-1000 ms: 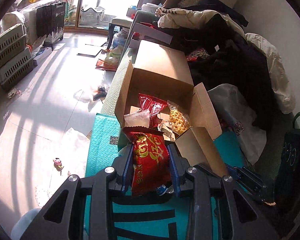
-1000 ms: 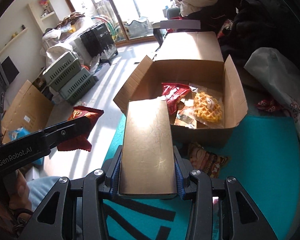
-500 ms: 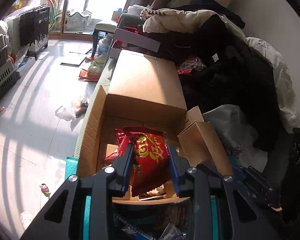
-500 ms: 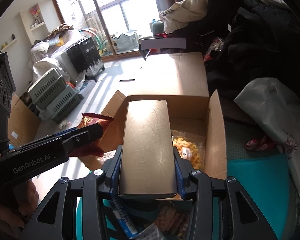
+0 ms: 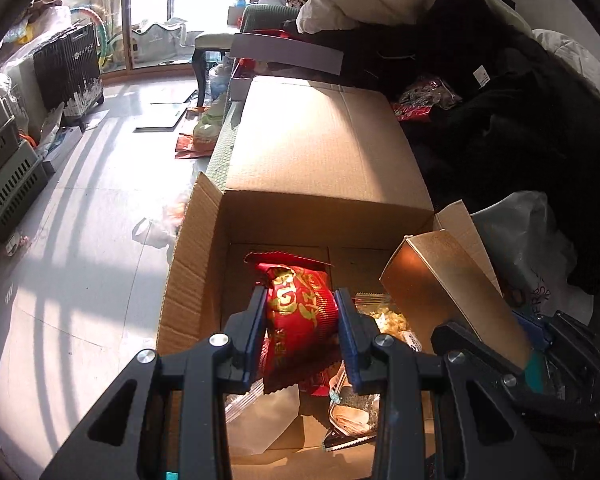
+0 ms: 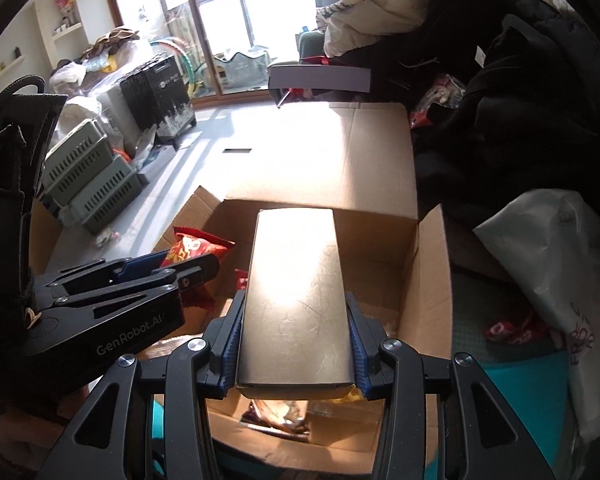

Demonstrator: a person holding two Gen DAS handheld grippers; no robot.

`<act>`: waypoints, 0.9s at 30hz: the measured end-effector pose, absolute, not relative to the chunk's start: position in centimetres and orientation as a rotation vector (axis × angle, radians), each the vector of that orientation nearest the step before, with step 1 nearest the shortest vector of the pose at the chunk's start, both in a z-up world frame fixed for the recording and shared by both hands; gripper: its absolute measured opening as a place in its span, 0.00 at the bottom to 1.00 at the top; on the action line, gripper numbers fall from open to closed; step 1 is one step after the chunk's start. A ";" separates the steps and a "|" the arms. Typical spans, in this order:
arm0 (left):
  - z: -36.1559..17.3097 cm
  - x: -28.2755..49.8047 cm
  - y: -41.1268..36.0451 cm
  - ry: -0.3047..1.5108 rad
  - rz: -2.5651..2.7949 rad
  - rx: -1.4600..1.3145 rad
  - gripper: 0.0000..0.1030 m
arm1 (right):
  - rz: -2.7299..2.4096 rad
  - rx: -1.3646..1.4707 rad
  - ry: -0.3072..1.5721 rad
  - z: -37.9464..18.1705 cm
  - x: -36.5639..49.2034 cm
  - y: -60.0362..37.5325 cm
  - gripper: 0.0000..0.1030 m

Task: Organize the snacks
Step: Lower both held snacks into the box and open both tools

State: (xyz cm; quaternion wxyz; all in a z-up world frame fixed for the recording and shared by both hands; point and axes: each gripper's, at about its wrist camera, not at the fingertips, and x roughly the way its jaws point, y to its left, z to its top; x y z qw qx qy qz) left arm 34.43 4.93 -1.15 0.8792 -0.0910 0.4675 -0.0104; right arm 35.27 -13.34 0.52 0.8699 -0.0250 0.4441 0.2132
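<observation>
An open cardboard box [image 5: 196, 264] [image 6: 432, 276] holds several snack packets. My left gripper [image 5: 300, 320] is shut on a red snack bag [image 5: 300, 312] and holds it over the left half of the box; the bag also shows in the right wrist view [image 6: 192, 248]. My right gripper [image 6: 294, 344] is shut on a flat gold box [image 6: 296, 296] and holds it over the right half of the carton; the gold box shows at the right of the left wrist view [image 5: 448, 296]. A clear packet of yellow snacks [image 5: 388, 316] lies inside.
The carton's long back flap [image 5: 320, 140] lies open behind it. Dark clothes [image 5: 520, 120] and a white plastic bag [image 6: 548, 280] crowd the right. A teal mat [image 6: 516, 392] lies under the carton. Grey crates [image 6: 92, 184] and a sunlit floor [image 5: 80, 220] are at the left.
Both grippers have moved forward and down, from in front of the carton to over its opening, each still holding its item.
</observation>
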 end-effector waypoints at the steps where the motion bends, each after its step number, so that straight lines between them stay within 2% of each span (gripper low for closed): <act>1: -1.6 34.5 5.0 0.985 -0.014 -0.177 0.31 | 0.441 -0.058 0.942 0.0 35.3 -13.2 0.43; 10: -4.0 34.3 5.2 1.098 0.048 -0.084 0.32 | 0.398 -0.065 1.018 -2.8 35.4 -13.5 0.45; 11: -4.3 34.4 5.1 1.124 0.057 -0.065 0.32 | 0.395 -0.069 1.023 -2.9 35.3 -13.4 0.52; 12: -4.6 34.6 5.0 1.153 0.076 -0.040 0.32 | 0.389 -0.080 1.030 -3.0 35.3 -13.4 0.63; 13: -4.8 34.7 5.0 1.172 0.096 -0.024 0.32 | 0.379 -0.092 1.040 -3.1 35.2 -13.3 0.64; 21: -3.3 33.6 5.0 1.189 0.104 -0.037 0.33 | 0.342 -0.109 1.055 -1.9 34.0 -13.8 0.64; 27: 0.0 31.6 4.9 1.130 0.107 -0.041 0.35 | 0.343 -0.123 1.004 1.3 31.9 -13.9 0.64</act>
